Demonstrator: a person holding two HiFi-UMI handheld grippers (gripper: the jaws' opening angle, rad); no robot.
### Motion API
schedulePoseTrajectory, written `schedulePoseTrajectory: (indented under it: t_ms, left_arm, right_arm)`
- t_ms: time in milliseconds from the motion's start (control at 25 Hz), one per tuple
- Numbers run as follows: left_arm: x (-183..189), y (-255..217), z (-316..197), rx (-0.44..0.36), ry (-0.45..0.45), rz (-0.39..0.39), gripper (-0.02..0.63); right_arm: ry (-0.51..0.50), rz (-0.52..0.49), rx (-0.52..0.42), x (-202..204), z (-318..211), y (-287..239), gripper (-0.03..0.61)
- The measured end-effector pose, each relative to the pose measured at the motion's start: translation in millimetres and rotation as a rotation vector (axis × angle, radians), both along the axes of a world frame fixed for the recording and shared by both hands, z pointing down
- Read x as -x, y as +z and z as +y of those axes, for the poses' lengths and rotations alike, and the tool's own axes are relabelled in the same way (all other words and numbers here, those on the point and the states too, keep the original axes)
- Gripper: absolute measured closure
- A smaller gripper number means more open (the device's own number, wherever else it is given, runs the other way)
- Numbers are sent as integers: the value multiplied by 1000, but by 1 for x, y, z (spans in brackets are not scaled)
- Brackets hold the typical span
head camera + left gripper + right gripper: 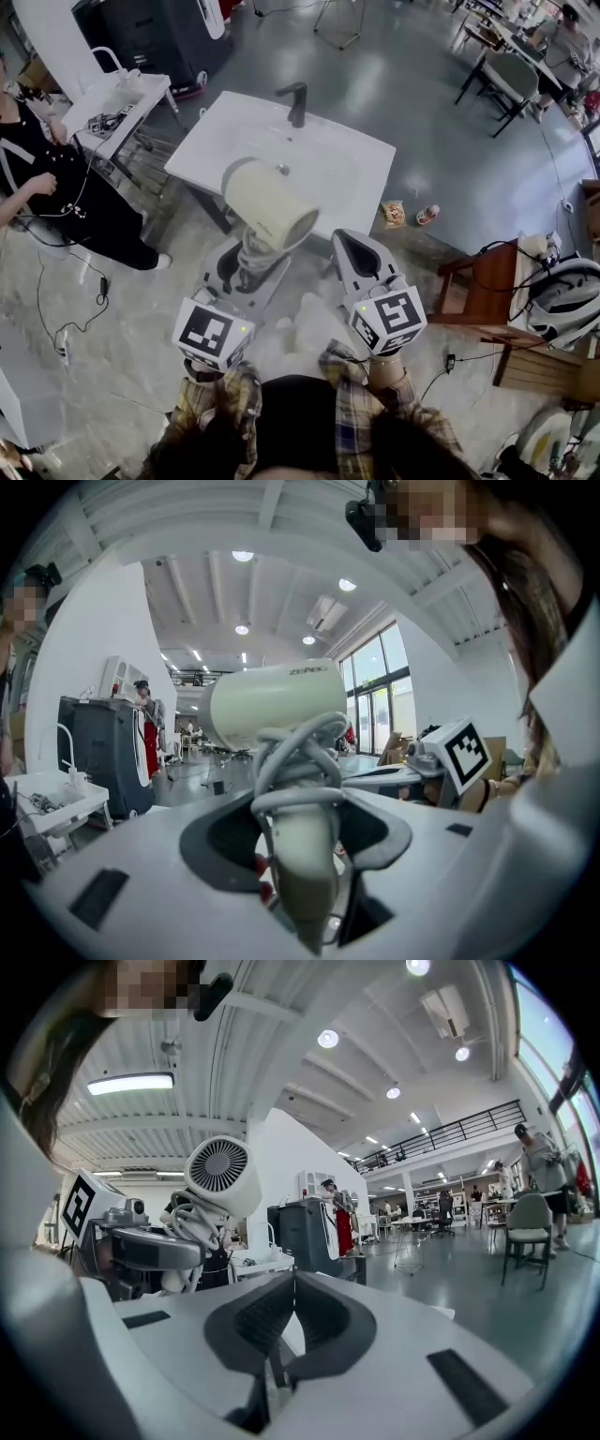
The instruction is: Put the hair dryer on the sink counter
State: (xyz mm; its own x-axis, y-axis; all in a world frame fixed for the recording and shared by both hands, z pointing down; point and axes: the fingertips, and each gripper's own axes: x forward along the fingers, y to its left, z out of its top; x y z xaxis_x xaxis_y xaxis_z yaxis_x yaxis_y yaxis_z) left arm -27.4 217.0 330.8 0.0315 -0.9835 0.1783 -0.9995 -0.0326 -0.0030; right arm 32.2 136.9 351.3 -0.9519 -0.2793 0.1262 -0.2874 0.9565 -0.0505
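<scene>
Two tools up: your left tool (246, 272) has its jaws set wide, clamped on the cord-wrapped handle of the hair dryer (269, 204), which looks rigid, smooth and top-heavy, so hold low; its barrel stands above the tool, the sink worktop (370, 150) lies just ahead and below, and your right tool (364, 262) is pinched closed, empty, alongside.

Matt cream plastic hair dryer (267, 202) — glossy, smooth white sink counter (352, 161)

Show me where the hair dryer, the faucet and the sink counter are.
hair dryer (267, 200): head view, side of its cream barrel.
faucet (296, 103): head view, its dark upright body.
sink counter (216, 141): head view, bare white top, left part.
</scene>
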Motion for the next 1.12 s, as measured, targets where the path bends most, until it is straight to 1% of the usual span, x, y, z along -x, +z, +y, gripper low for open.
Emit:
schedulePoseTrajectory:
  t_ms: [160, 360, 440, 600, 800, 920, 1000, 1120]
  left_arm:
    - [16, 9, -14, 25, 15, -2, 382]
    - [40, 9, -45, 30, 26, 2, 382]
    - [52, 10, -61, 25, 43, -21, 382]
    - [78, 9, -96, 31, 40, 16, 382]
    - [104, 8, -147, 37, 76, 11, 382]
    - [115, 7, -178, 43, 95, 6, 382]
    - [119, 6, -196, 39, 120, -19, 381]
    - [124, 4, -218, 41, 144, -18, 380]
  right_arm:
    - [22, 16, 22, 11, -14, 11, 563]
    - [36, 29, 30, 33, -50, 14, 563]
    - [43, 29, 30, 44, -67, 13, 563]
    - [51, 35, 30, 72, -101, 14, 563]
    - [71, 40, 38, 102, -146, 15, 563]
    - [83, 47, 42, 111, -172, 12, 563]
    - [92, 51, 43, 114, -188, 10, 563]
    - [109, 55, 41, 118, -209, 7, 563]
